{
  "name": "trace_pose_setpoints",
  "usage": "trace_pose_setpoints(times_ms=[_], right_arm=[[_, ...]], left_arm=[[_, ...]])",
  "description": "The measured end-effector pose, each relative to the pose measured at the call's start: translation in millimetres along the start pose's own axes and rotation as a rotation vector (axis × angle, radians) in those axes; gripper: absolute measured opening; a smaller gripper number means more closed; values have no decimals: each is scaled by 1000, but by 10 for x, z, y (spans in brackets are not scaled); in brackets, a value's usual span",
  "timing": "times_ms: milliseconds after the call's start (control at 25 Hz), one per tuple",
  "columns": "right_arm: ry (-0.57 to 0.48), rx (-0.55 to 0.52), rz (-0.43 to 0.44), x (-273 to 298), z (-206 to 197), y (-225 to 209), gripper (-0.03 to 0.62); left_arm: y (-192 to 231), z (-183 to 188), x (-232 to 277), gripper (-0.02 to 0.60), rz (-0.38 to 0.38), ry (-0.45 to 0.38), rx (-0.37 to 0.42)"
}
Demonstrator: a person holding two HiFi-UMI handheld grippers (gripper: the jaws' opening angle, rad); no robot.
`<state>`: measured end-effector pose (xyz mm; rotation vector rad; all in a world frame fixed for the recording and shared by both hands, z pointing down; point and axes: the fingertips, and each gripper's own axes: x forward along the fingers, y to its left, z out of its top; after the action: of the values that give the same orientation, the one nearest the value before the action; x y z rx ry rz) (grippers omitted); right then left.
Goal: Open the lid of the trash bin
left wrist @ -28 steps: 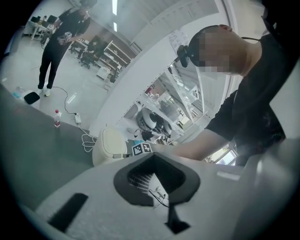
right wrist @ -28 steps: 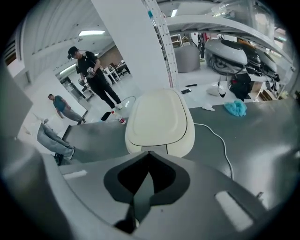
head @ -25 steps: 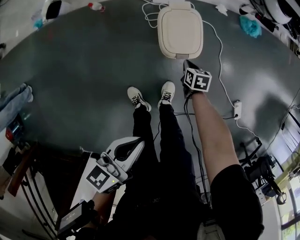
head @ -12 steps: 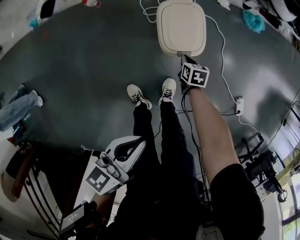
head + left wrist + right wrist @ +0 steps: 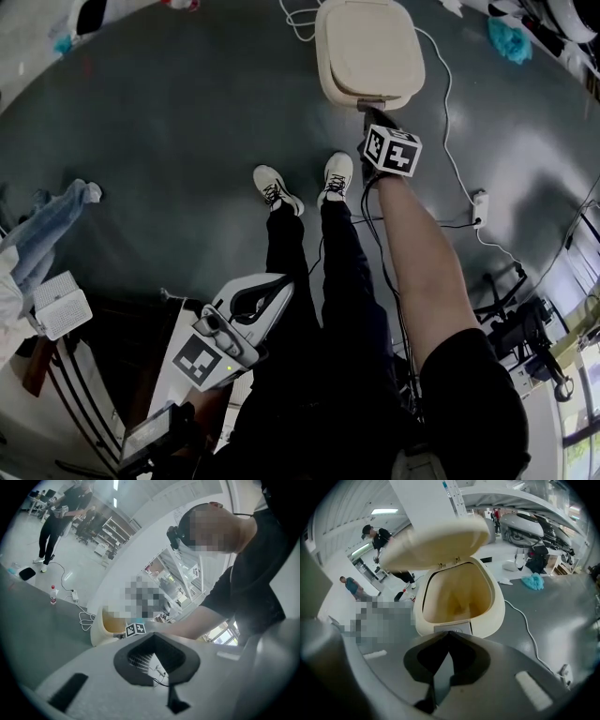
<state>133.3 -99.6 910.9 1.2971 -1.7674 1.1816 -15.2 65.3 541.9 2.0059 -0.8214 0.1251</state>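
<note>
With my right gripper (image 5: 449, 634), jaws together, at the button (image 5: 462, 628) of the bin (image 5: 499, 616) standing on the floor (image 5: 187, 141) ahead, the lid (image 5: 436, 543), flat half a second ago, now stands raised, so the task looks done; my left gripper (image 5: 152, 635) hangs closed, empty.

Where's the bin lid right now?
In the right gripper view the lid stands raised above the open trash bin, hinged at its far rim, straight ahead of the right claw.
</note>
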Motion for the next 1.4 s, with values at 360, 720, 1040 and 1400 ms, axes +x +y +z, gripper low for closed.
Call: trace_pose_setpoints(times_ms=[360,720,1040,1400], right_arm=[[-13,-12,-47,-30,13,-10,8],[9,17,-54,-39,35,-10,9],[30,24,-40,-198,177,47,8],[-103,-18,168,-1162,618,635,8]], left_arm=[[-12,-34,-65,0,1,-14,-14],[-33,-136,-169,0,-3,-21,-14],[-195,-91,-296,0,-1,-55,17],[-598,150,-514,0,-18,-133,34]])
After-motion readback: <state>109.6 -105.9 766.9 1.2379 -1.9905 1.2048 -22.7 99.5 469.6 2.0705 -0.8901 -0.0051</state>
